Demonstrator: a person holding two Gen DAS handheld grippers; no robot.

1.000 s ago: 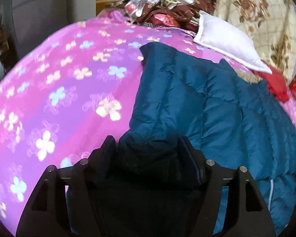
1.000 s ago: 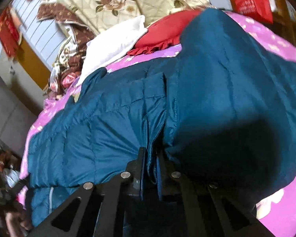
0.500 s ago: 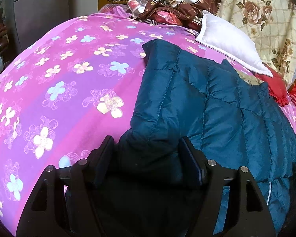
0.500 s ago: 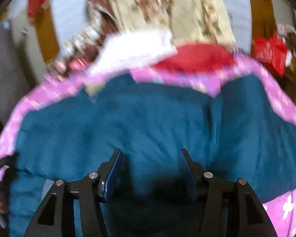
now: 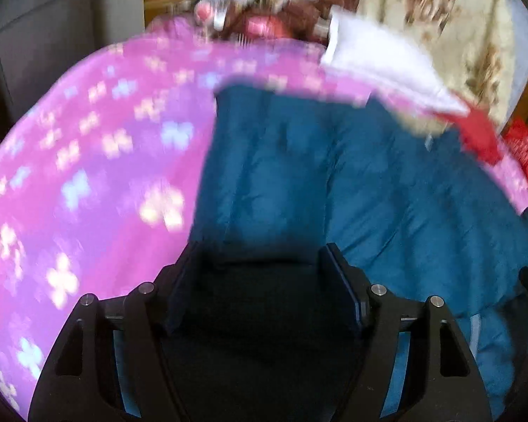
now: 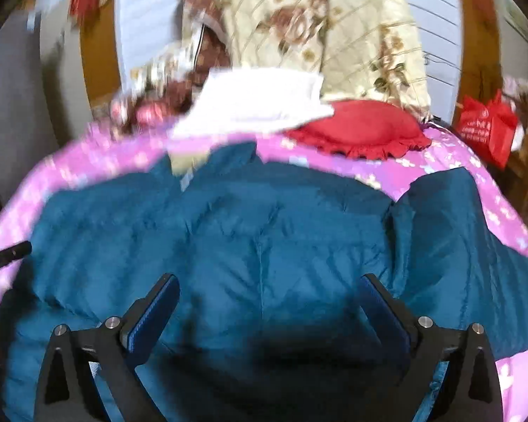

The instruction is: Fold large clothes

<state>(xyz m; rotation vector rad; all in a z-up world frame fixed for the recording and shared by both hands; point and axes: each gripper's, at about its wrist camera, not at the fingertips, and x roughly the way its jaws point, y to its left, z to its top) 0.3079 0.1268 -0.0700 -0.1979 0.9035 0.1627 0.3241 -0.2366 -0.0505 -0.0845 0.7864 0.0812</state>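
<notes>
The pink floral bedspread [image 6: 503, 211] carries the whole work area, and on it lies the teal down jacket [image 6: 264, 246], spread flat with its collar toward the pillows and one sleeve [image 6: 443, 218] thrown out to the right. A white pillow [image 6: 264, 102] and a red frilled cushion [image 6: 359, 130] sit just beyond the collar, clear of the jacket body.

To do this fold well, take the sleeve first and bring it across the body before you fold the hem up; padded fabric springs back, so pinch a full quilted channel rather than a thin edge, and press the crease flat before you let go.

Your right gripper [image 6: 269, 307] is poised over the middle of the jacket's body, pointing toward the collar, its fingers [image 6: 155, 306] spread wide with nothing between them.

Your left gripper [image 5: 262, 281] is at the jacket's left edge, beside bare bedspread [image 5: 88, 183]. Its fingers [image 5: 338, 274] stand well apart with a dark bulge of fabric between them; the view is motion-blurred and shadowed there, so you likely have a fold loosely cradled, but whether the pads grip it cannot be told.
</notes>
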